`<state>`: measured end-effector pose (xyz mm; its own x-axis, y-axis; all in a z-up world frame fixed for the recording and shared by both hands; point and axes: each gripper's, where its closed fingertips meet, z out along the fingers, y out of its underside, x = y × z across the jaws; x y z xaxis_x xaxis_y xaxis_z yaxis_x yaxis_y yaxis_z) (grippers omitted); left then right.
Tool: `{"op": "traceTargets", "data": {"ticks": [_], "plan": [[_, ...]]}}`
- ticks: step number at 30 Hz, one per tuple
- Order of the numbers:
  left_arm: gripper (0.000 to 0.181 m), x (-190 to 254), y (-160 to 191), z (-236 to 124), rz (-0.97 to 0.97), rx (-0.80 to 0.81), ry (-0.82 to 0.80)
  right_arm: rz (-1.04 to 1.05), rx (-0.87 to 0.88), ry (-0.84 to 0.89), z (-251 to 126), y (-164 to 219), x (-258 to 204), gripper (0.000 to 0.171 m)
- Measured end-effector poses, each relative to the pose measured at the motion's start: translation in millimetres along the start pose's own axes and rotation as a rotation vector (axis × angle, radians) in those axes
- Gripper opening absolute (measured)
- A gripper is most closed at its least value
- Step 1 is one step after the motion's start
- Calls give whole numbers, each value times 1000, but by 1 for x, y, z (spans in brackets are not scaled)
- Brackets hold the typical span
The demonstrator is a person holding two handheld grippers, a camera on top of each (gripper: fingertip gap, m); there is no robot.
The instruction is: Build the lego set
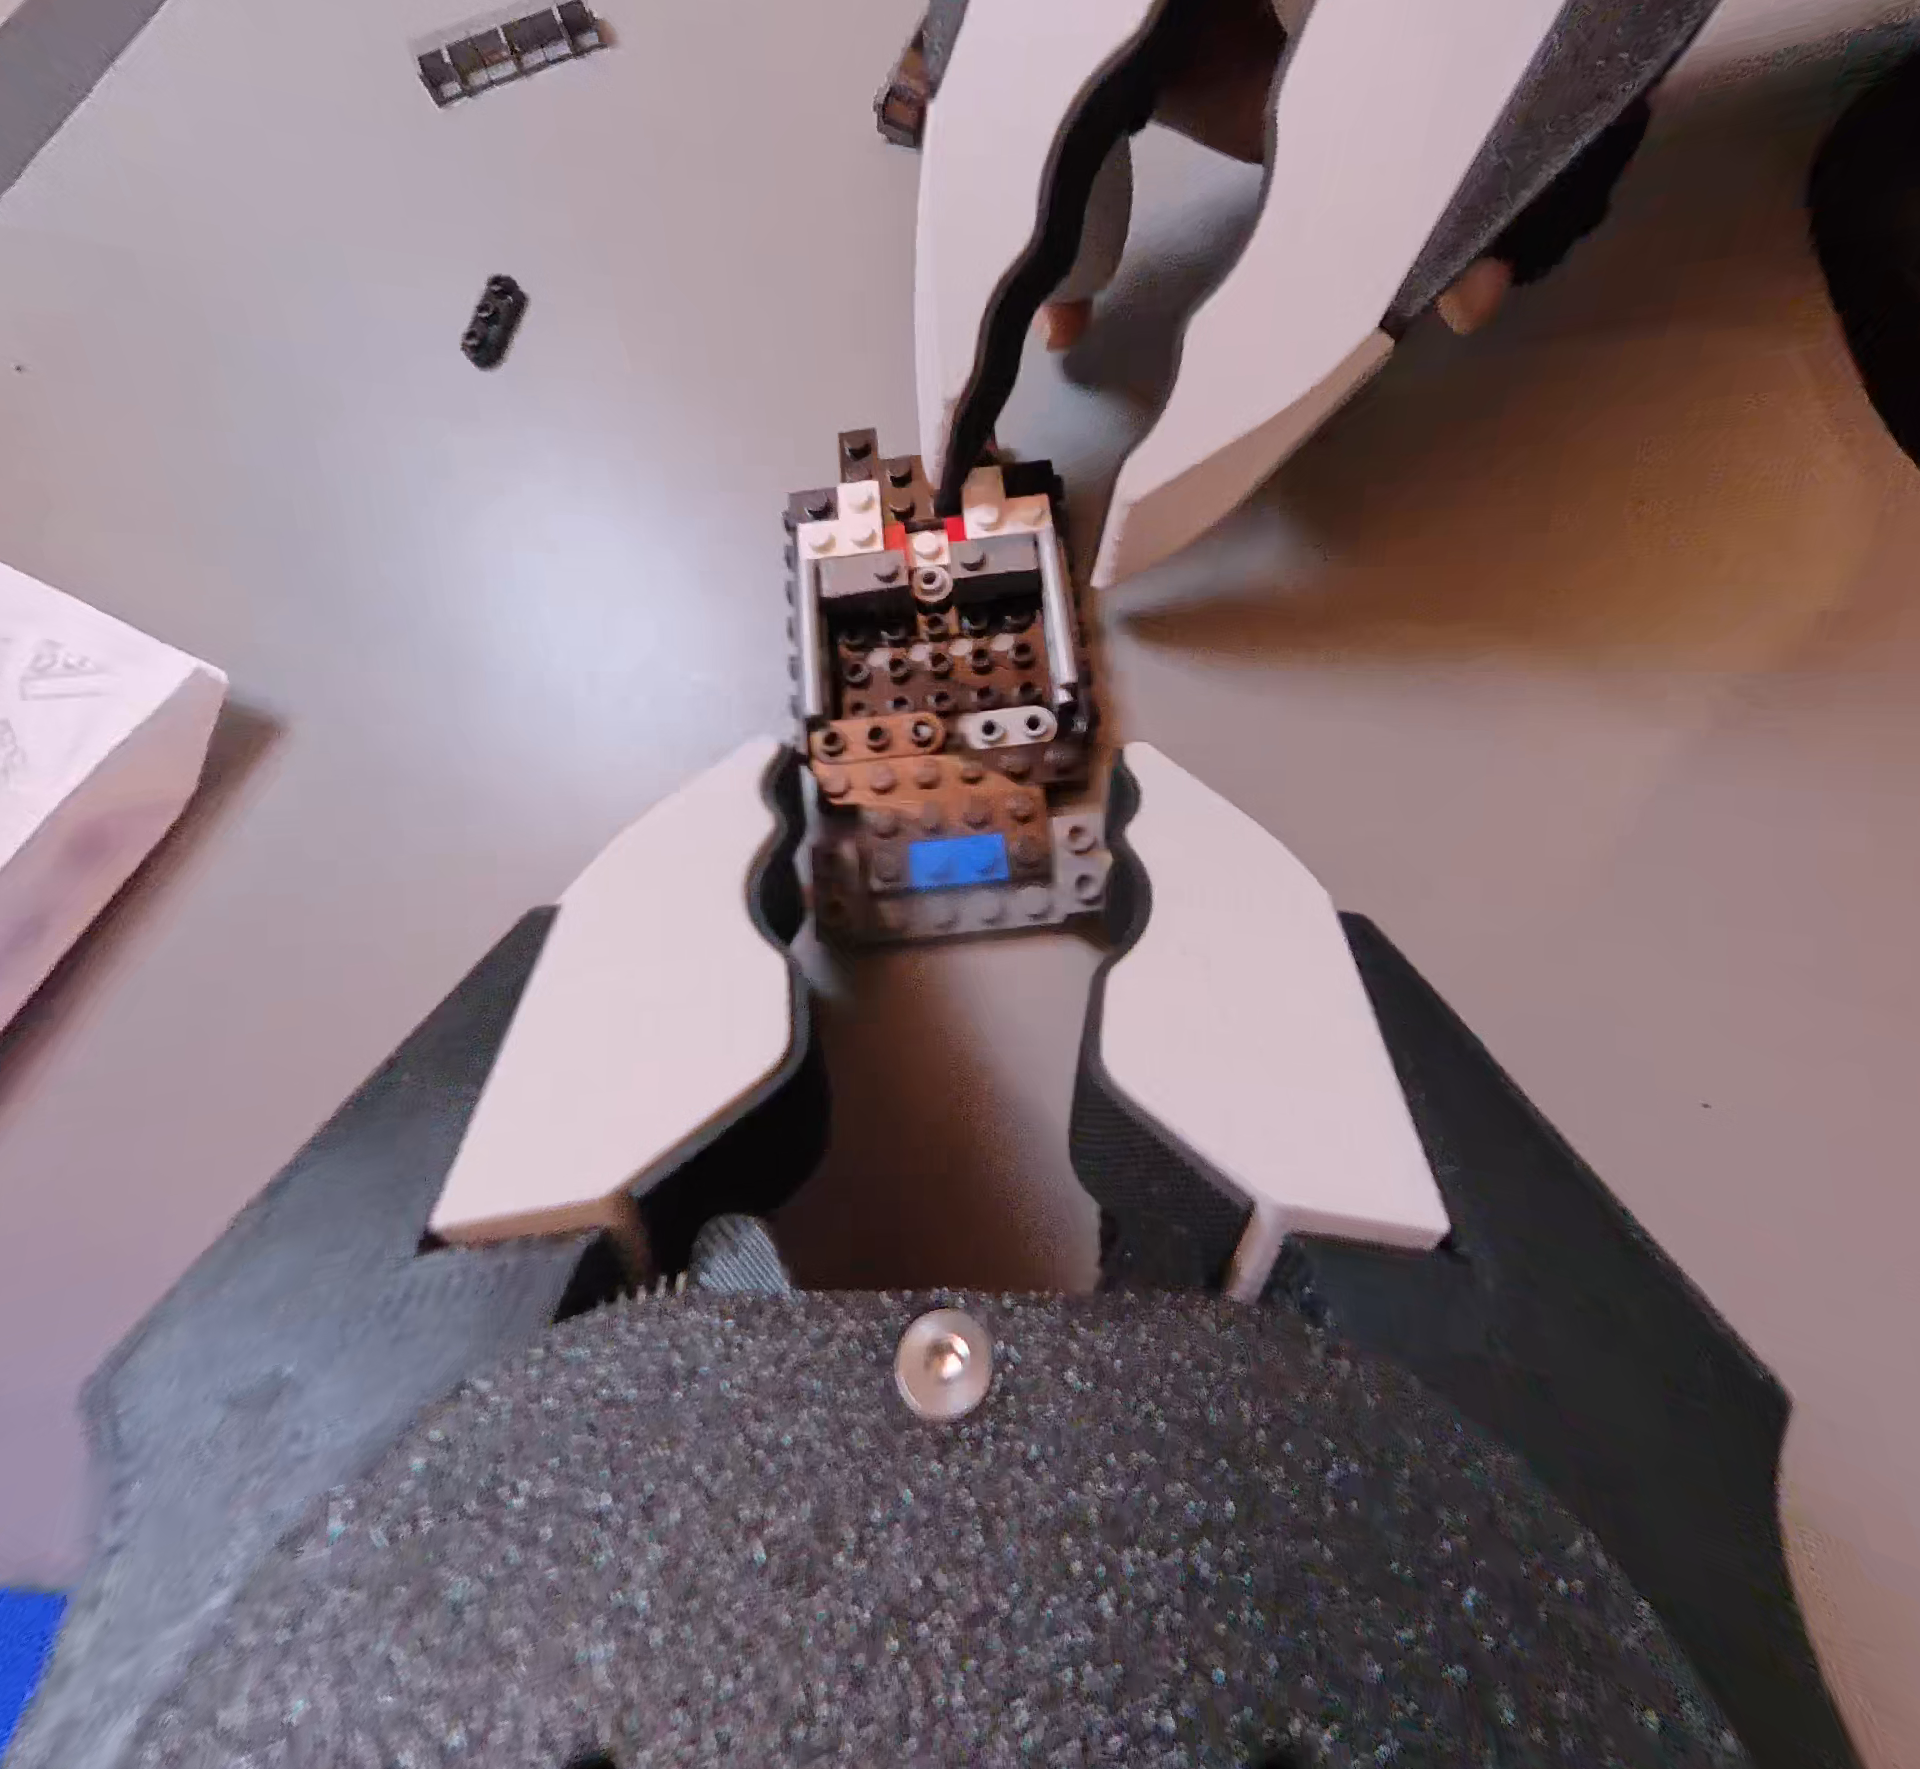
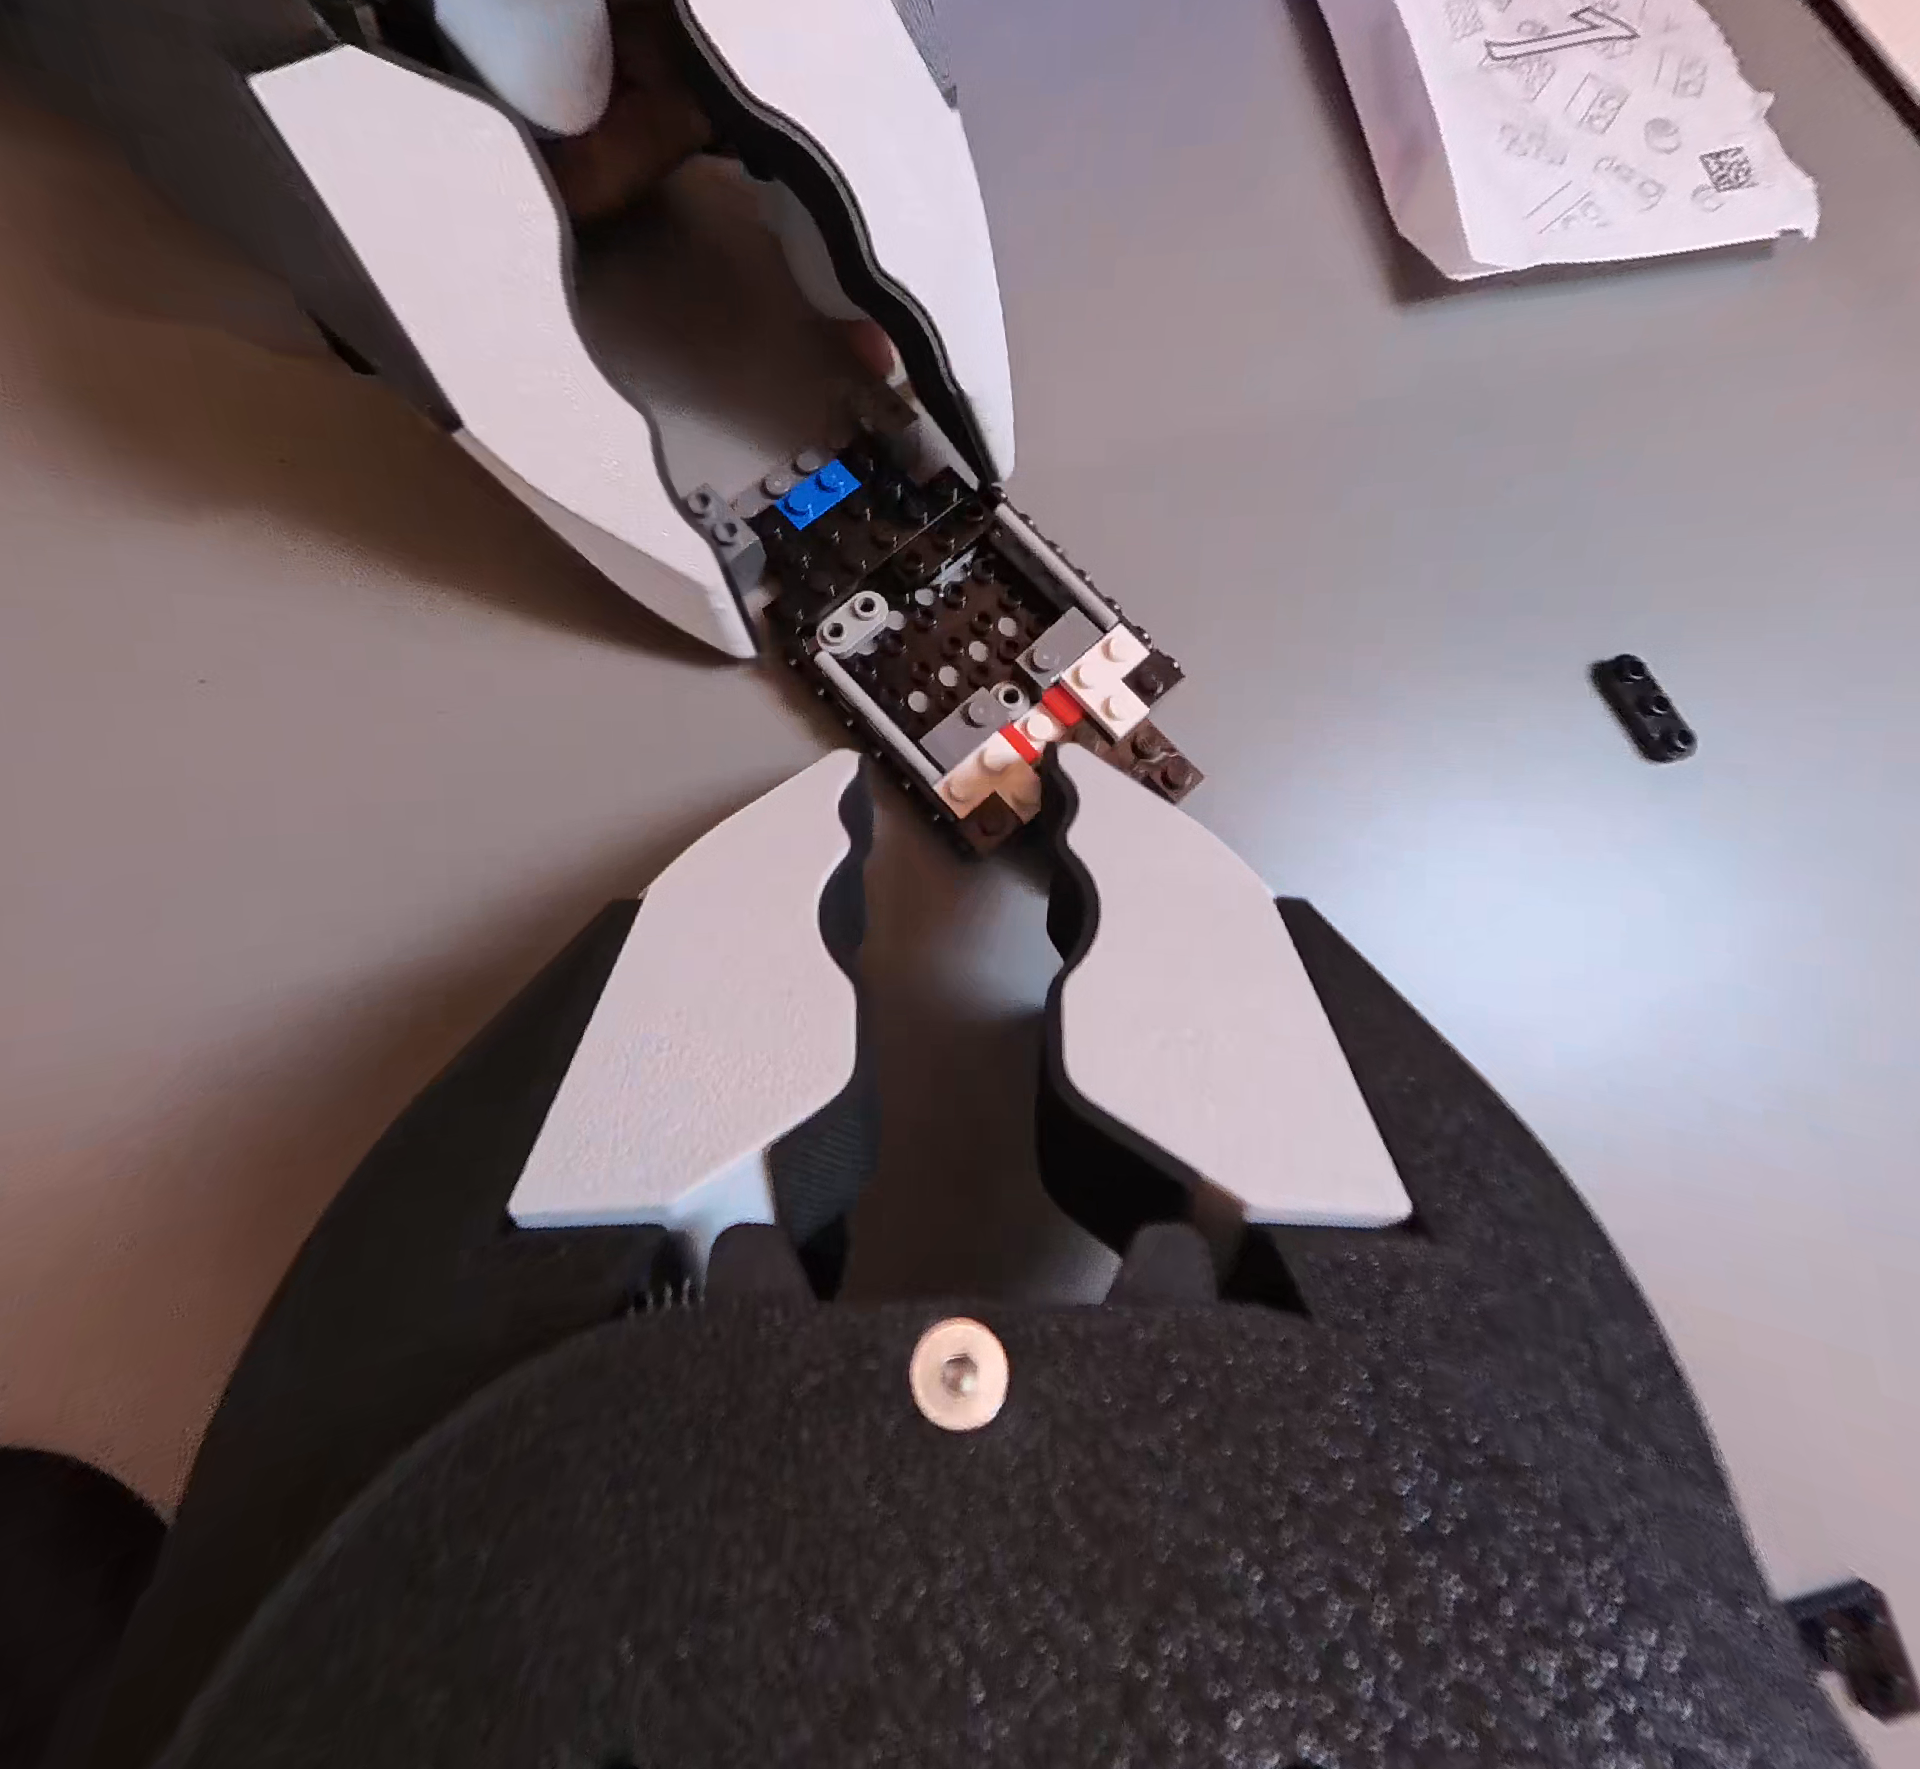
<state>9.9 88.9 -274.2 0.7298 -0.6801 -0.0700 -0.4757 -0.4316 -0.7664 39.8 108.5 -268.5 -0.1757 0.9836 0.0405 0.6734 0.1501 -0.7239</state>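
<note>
Clamping brick model (image 1: 940, 701), left gripper (image 1: 945, 846), right gripper (image 2: 961, 805) parted at its far end, paper bag (image 2: 1538, 57) in right view

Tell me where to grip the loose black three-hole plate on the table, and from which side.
Across its two long edges, coming straight down from above. The black plate lies flat on the grey table, apart from the brick model that the left gripper clamps, so only its thin long sides probably offer opposing faces.
</note>
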Motion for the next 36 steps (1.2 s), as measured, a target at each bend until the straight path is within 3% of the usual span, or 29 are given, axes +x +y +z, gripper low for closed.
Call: {"op": "traceTargets", "data": {"ticks": [3, 9, 13, 14, 15, 16, 17, 24, 30, 33, 36], "plan": [[53, 1, -2, -2, 42, 31, -7, -15, 19, -19, 0, -2, -5, 28], [53, 2, -9, -10, 307, 81, -170, -32, 34, -28, 1, -9, -10, 26], [52, 2, -9, -11, 331, 81, -187, -58, 15, -9, 3, -9, -11, 25], [15, 2, -6, -12, 350, 73, -187, -63, -18, 6, 5, -4, -8, 25], [1, -2, -7, -13, 369, 91, -228, -73, -43, 5, 7, 0, -9, 26], [0, -2, -5, -13, 403, 86, -243, -79, -27, 3, 8, -2, -11, 25], [13, -5, -4, -13, 416, 79, -272, -72, -19, -7, 9, -3, -13, 25], [26, -12, -8, -22, 253, 117, -221, -12, 43, -37, 1, -20, -13, 25], [32, -20, -9, -35, 118, 165, -165, -11, -24, -46, 1, -16, -13, 32], [24, -21, -18, -46, 58, 237, -130, -31, 34, 2, 1, -33, -7, 32], [3, -25, -43, -71, 28, 406, -149, -27, 224, 109, -10, -87, 16, 33]]}}
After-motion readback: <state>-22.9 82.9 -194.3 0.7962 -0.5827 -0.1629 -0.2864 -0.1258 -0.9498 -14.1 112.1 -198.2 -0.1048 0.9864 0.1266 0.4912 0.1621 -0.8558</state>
